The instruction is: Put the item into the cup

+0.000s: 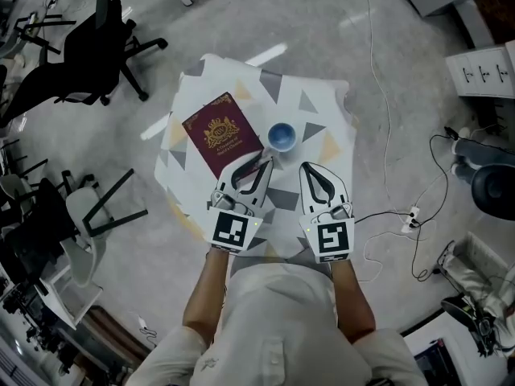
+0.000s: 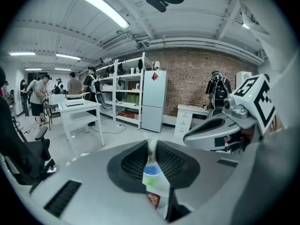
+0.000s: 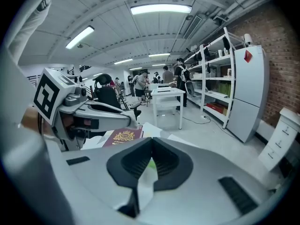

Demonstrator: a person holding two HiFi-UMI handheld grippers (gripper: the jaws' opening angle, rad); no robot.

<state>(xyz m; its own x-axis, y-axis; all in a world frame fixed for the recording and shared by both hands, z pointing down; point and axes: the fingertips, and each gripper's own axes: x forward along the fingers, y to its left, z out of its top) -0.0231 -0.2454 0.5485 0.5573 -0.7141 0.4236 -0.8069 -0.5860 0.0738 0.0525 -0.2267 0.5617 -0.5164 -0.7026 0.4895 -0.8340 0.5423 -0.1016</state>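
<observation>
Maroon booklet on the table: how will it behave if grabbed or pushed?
The booklet lies flat and thin on the cloth, so a push will probably slide it rather than tip it. It looks thin, so likely light, and may flex or fan open if pinched by one edge. Lying flat probably leaves little edge to grab.

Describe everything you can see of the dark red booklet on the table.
The booklet is closed, dark red, with a gold crest and gold lettering too small to read; its cover looks like smooth card. It lies flat, face up, on the patterned table, askew to its edges, left of the blue cup and apart from it. The left gripper hangs by its near edge; contact cannot be told.
</observation>
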